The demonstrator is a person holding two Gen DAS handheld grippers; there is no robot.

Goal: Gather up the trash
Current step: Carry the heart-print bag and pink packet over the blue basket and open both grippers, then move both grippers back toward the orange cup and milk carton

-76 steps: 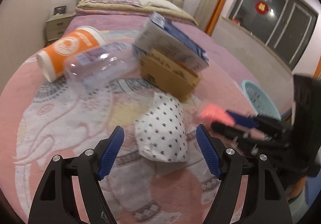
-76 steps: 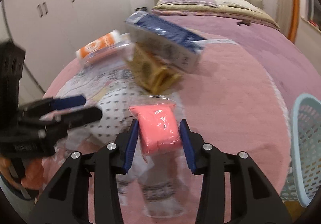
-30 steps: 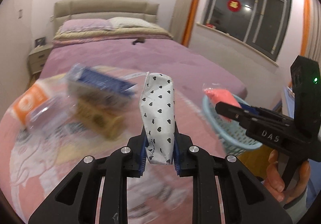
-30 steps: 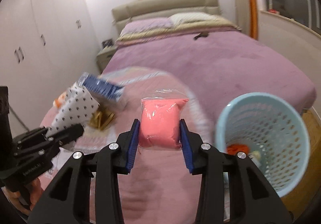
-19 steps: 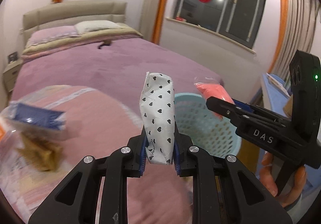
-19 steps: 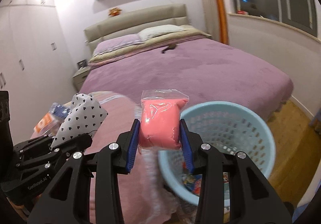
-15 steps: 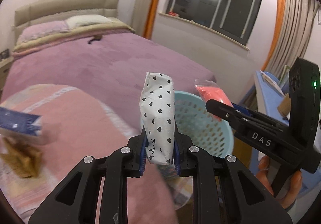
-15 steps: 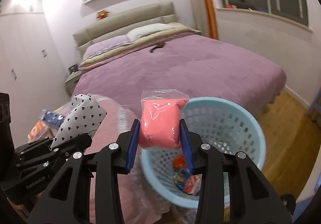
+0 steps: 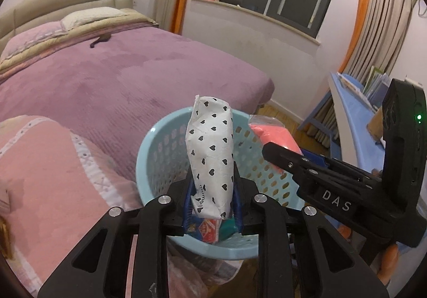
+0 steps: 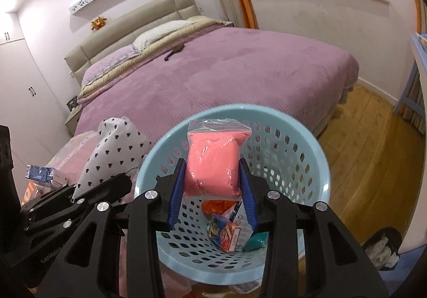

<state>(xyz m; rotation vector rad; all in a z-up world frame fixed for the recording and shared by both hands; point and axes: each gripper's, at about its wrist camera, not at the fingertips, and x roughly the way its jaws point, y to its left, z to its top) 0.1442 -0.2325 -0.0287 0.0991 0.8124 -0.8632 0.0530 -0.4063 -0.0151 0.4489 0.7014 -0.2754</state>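
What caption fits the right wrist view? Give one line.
Right gripper holds a pink bag above the blue basket.

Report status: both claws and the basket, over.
Left claw shut on heart-print packet. Right claw shut on pink bag. Both above blue basket; nothing blocking.

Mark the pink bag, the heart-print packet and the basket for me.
pink bag (image 10: 212, 167), right wrist view, middle of its pink filling.
heart-print packet (image 9: 210, 153), left wrist view, middle of its front face.
basket (image 10: 324, 164), right wrist view, right rim.
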